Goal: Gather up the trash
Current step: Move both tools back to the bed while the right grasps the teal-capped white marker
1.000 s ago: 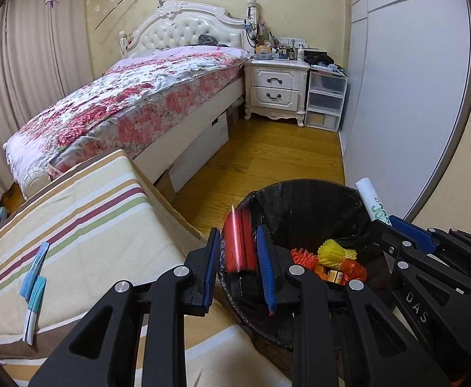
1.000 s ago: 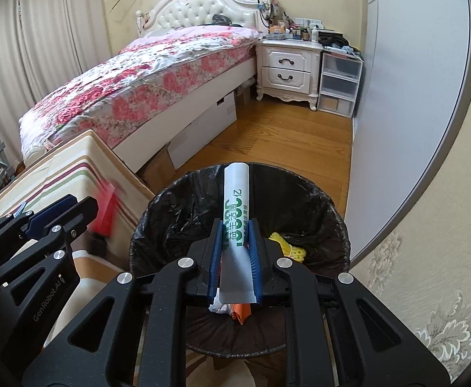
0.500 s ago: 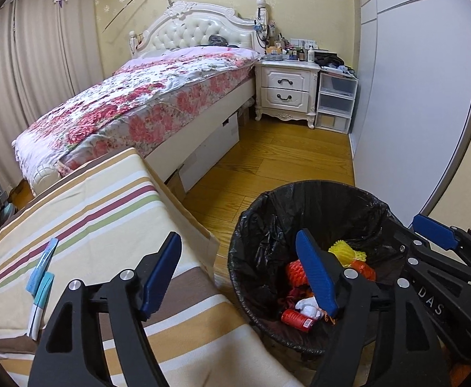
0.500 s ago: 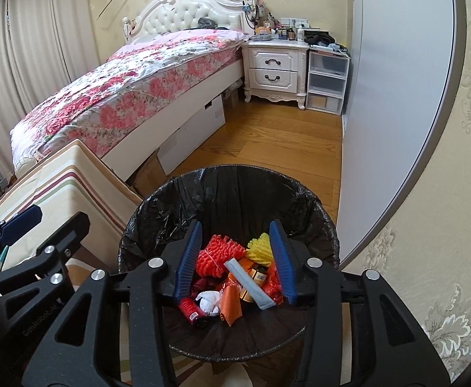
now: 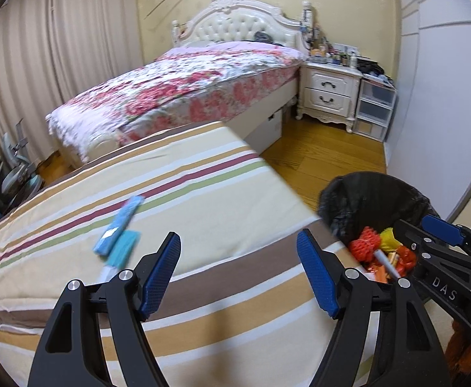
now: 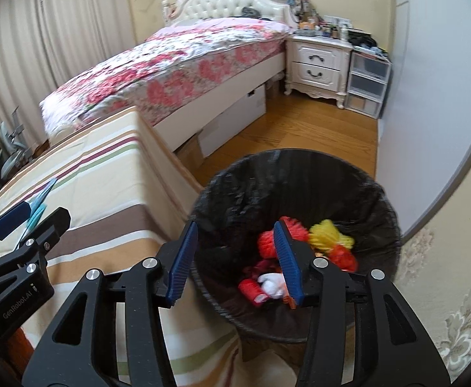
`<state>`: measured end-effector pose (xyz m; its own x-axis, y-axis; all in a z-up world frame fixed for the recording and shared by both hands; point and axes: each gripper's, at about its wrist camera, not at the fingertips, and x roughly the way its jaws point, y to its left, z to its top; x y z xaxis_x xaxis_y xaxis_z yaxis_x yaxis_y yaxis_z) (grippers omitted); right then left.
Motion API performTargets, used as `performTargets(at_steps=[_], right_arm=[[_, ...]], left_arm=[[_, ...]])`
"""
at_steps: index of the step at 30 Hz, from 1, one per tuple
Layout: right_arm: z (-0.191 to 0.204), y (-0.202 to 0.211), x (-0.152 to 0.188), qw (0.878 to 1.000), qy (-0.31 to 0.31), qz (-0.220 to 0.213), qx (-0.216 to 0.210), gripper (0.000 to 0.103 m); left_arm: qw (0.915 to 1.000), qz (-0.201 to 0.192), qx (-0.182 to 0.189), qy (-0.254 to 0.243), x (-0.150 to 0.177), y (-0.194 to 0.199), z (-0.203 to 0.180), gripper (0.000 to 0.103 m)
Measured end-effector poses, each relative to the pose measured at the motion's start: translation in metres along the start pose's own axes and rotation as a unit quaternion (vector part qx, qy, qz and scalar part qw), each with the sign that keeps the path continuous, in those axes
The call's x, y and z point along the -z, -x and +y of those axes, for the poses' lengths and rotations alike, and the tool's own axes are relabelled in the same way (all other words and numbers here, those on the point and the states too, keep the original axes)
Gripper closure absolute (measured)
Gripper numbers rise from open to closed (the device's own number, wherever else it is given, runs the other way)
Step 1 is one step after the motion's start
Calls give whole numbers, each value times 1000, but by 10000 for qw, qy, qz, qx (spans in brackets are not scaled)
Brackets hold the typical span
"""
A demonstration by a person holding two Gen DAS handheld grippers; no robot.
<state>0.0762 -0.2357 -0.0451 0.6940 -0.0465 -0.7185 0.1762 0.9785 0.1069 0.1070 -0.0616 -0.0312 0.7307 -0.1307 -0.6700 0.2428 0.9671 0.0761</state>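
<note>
A bin lined with a black bag (image 6: 300, 174) stands beside a table under a striped cloth (image 5: 203, 193). In the bin lie red netting (image 6: 266, 242), a yellow piece (image 6: 330, 232), a white scrap (image 6: 271, 282) and a red roll (image 6: 251, 290). My right gripper (image 6: 235, 230) hangs over the bin's near left rim, its jaws opening with nothing between them. My left gripper (image 5: 238, 245) is open and empty above the striped cloth. Two blue wrappers (image 5: 119, 230) lie on the cloth just left of and beyond it. The bin (image 5: 364, 193) also shows at the right in the left wrist view.
A bed with a floral cover (image 5: 187, 87) stands beyond the table. A white nightstand (image 6: 316, 64) and plastic drawers (image 6: 366, 84) are against the far wall. A grey sliding door (image 6: 435, 96) runs along the right. Wooden floor (image 6: 300, 129) lies between them.
Both grippers opened: the red pack and the white tube dropped into the bin. The left gripper then swung left over the striped cloth, and the right shifted left over the bin's rim.
</note>
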Motion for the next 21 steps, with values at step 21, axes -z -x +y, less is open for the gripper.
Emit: performTargets(at_steps=[21], right_arm=[[206, -4, 14, 9811, 1481, 379, -1187, 49]], left_arm=[[9843, 159, -1200, 1283, 62, 35, 183, 31]])
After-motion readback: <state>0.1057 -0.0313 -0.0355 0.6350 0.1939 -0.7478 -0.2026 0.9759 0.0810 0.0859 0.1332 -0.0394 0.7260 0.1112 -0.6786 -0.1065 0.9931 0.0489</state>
